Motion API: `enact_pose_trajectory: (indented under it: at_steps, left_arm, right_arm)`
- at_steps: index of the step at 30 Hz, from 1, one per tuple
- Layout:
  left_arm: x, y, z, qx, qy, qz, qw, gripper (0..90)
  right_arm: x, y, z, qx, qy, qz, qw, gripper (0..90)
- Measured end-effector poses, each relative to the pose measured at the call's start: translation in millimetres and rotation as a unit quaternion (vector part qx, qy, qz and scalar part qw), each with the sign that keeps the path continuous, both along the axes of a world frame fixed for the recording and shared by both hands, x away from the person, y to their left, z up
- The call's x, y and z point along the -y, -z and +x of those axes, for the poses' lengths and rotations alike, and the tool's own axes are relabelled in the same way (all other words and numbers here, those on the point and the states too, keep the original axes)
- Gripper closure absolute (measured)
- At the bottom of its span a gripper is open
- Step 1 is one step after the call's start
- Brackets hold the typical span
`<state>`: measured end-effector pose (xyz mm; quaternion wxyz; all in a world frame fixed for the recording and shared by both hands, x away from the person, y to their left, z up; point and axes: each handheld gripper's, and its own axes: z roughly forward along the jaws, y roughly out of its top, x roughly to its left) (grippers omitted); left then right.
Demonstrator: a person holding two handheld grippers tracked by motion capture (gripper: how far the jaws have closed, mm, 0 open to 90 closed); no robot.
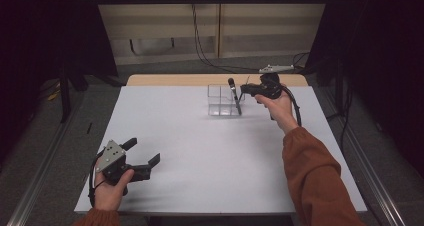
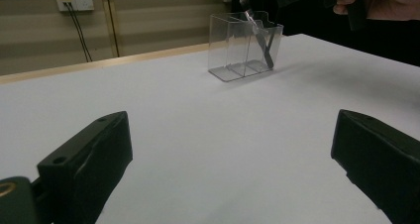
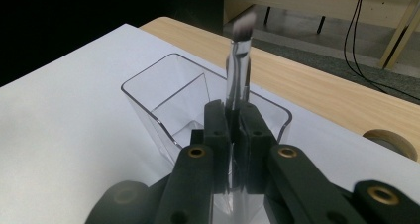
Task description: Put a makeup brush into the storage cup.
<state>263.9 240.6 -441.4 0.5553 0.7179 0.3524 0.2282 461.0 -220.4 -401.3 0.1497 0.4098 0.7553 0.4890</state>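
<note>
Clear holder (image 3: pixel 148 102) — brush (image 3: pixel 237 75) pinched in right tool (image 3: pixel 233 117).

Dim, soft overhead light; faint shadows, dark surroundings, slight blur.

The two-compartment clear plastic holder (image 3: pixel 163 102) looks glossy and smooth, with bright edges. The slim makeup brush (image 3: pixel 239 68) has a shiny metal-like ferrule and soft bristles. The white table sheet (image 1: pixel 200 151) is matt and smooth; the pale wooden table edge (image 1: pixel 170 80) shows grain. Both black grippers (image 1: pixel 141 157) (image 3: pixel 232 116) look like matt plastic with brass-coloured rivets.
</note>
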Motion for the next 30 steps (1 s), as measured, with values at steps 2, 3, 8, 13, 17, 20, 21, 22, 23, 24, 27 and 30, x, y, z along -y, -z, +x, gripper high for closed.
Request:
enact_pose_trajectory:
  at_steps: [2, 3, 8, 13, 17, 20, 21, 22, 23, 24, 27, 30]
  left_arm:
    - [-0.2, 0.0, 0.1, 0.0, -0.001, 0.0, 1.0, 2.4]
    - [-0.2, 0.0, 0.0, 0.0, -0.001, 0.001, 1.0, 2.4]
    - [-0.2, -0.5, -0.5, 0.0, -0.001, 0.002, 1.0, 2.4]
    - [-0.3, -0.3, -0.5, -0.001, -0.001, 0.002, 1.0, 2.4]
    - [-0.2, -0.5, -0.8, -0.001, -0.001, 0.001, 1.0, 2.4]
    - [-0.1, -0.5, -1.0, -0.001, -0.001, 0.001, 1.0, 2.4]
    - [-0.1, -0.6, -1.1, 0.0, -0.001, 0.001, 1.0, 2.4]
    - [-0.1, -0.6, -1.2, 0.0, -0.001, 0.001, 1.0, 2.4]
    - [-0.2, -0.6, -1.1, 0.0, -0.001, 0.003, 1.0, 2.4]
    - [0.0, -0.6, -1.0, -0.002, -0.001, 0.002, 1.0, 2.4]
    - [-0.3, -0.7, -0.6, -0.002, -0.003, 0.002, 1.0, 2.4]
    - [-0.6, -1.4, 0.5, -0.001, -0.005, 0.003, 1.0, 2.4]
  right_arm:
    - [0.6, 0.7, -0.5, 0.001, -0.002, 0.005, 1.0, 84.2]
    - [0.9, 0.9, -0.8, 0.001, -0.002, 0.005, 1.0, 84.3]
    - [3.7, 2.5, -3.1, 0.006, 0.003, 0.016, 0.9999, 78.3]
    - [5.7, 4.6, -6.2, 0.009, 0.004, 0.021, 0.9997, 67.1]
    - [7.9, 2.3, -8.8, 0.019, 0.016, 0.031, 0.9992, 50.9]
    - [9.4, 2.2, -11.4, 0.028, 0.02, 0.03, 0.999, 42.5]
    - [10.2, 2.9, -12.7, 0.028, 0.02, 0.029, 0.999, 40.2]
    - [11.3, 3.8, -13.8, 0.031, 0.02, 0.028, 0.9989, 36.2]
    - [12.7, 5.0, -14.7, 0.033, 0.024, 0.028, 0.9988, 32.5]
    - [14.3, 6.2, -15.5, 0.034, 0.026, 0.032, 0.9986, 31.5]
    - [18.5, 8.3, -17.9, 0.038, 0.031, 0.032, 0.9983, 23.0]
    - [20.2, 7.5, -21.1, 0.039, 0.035, 0.029, 0.9982, 12.9]
